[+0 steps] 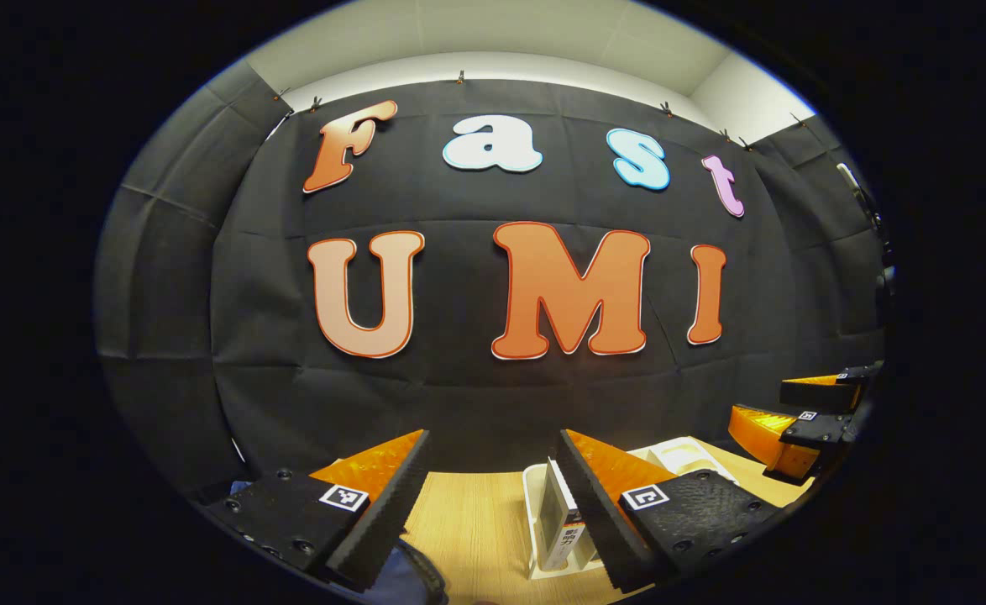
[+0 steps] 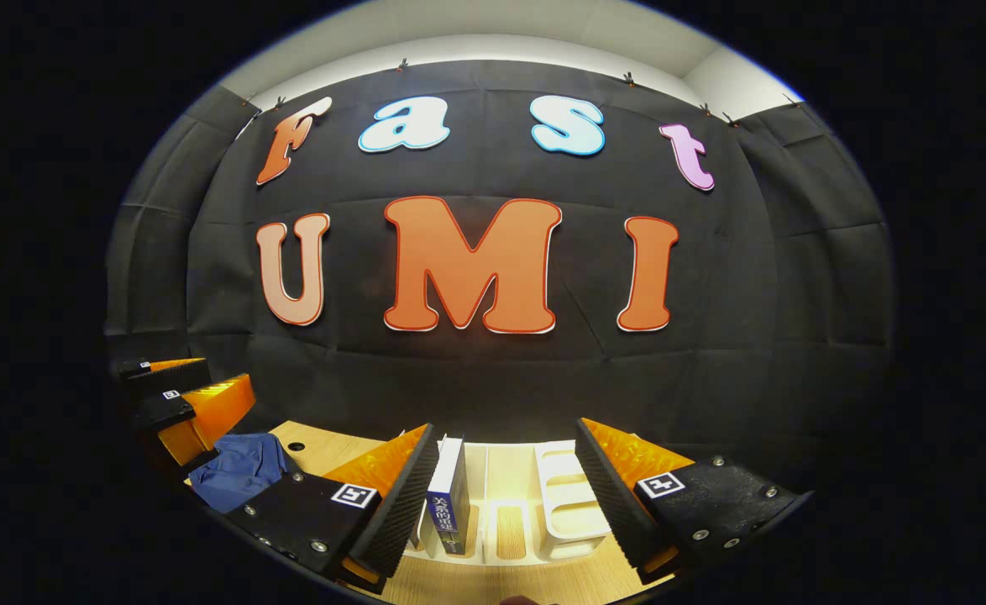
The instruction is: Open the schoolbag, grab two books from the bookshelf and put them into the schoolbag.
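Both sets of jaws stand spread and empty. The right gripper frames a blue book upright in the white bookshelf; closing off-centre could tip it. The schoolbag lies left, near the left gripper.

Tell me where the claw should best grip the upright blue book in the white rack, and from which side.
Grip the blue book by its top edge, coming from above: it stands upright in the white slotted rack, probably leaving only that edge free.
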{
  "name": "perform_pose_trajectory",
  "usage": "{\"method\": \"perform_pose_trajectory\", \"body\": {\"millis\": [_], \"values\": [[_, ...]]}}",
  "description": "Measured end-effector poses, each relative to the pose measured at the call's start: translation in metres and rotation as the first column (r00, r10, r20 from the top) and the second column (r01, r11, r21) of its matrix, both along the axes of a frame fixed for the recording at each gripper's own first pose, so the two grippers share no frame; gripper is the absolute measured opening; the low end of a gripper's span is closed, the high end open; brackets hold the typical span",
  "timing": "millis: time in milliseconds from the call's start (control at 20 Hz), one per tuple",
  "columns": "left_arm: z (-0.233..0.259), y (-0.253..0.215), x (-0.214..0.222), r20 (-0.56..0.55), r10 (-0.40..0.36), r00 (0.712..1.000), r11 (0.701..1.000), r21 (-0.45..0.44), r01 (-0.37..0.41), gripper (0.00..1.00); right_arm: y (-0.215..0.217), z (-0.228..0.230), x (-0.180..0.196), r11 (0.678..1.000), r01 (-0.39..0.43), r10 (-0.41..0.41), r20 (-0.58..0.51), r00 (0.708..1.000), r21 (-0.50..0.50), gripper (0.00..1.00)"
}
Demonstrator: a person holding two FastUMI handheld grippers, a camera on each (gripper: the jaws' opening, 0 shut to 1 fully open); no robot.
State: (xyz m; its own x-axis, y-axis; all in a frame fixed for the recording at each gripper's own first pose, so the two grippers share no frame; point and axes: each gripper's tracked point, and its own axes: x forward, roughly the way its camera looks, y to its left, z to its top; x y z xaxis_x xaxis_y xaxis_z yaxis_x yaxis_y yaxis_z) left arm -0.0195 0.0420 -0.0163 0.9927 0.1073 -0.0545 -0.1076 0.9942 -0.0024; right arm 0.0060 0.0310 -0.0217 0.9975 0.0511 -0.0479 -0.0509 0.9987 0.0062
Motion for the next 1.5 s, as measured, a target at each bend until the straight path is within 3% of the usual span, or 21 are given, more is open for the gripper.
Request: {"method": "perform_pose_trajectory", "body": {"millis": [450,800,1100,1300,1500], "values": [[-0.022,0.021,-0.003,-0.053,0.033,0.998,0.999,0.025,-0.032,0.94,0.004,-0.007,0.005,1.000,-0.008,0.008,-0.019,1.000,-0.008,0.97],[-0.097,0.044,-0.020,-0.222,0.046,0.974,0.982,0.191,-0.003,0.94,0.004,-0.018,0.007,1.000,-0.011,0.010,-0.042,0.999,-0.016,0.97],[-0.190,0.065,-0.051,-0.418,0.079,0.905,0.931,0.357,0.083,0.94,0.002,-0.033,0.009,1.000,-0.006,0.004,-0.070,0.998,-0.029,0.97],[-0.252,0.072,-0.083,-0.546,0.110,0.830,0.880,0.441,0.174,0.96,0.002,-0.041,0.012,0.999,-0.001,-0.002,-0.088,0.996,-0.039,0.97],[-0.301,0.084,-0.112,-0.640,0.161,0.751,0.860,0.464,0.211,0.98,0.000,-0.048,0.014,0.999,0.007,-0.012,-0.102,0.995,-0.052,0.97]]}}
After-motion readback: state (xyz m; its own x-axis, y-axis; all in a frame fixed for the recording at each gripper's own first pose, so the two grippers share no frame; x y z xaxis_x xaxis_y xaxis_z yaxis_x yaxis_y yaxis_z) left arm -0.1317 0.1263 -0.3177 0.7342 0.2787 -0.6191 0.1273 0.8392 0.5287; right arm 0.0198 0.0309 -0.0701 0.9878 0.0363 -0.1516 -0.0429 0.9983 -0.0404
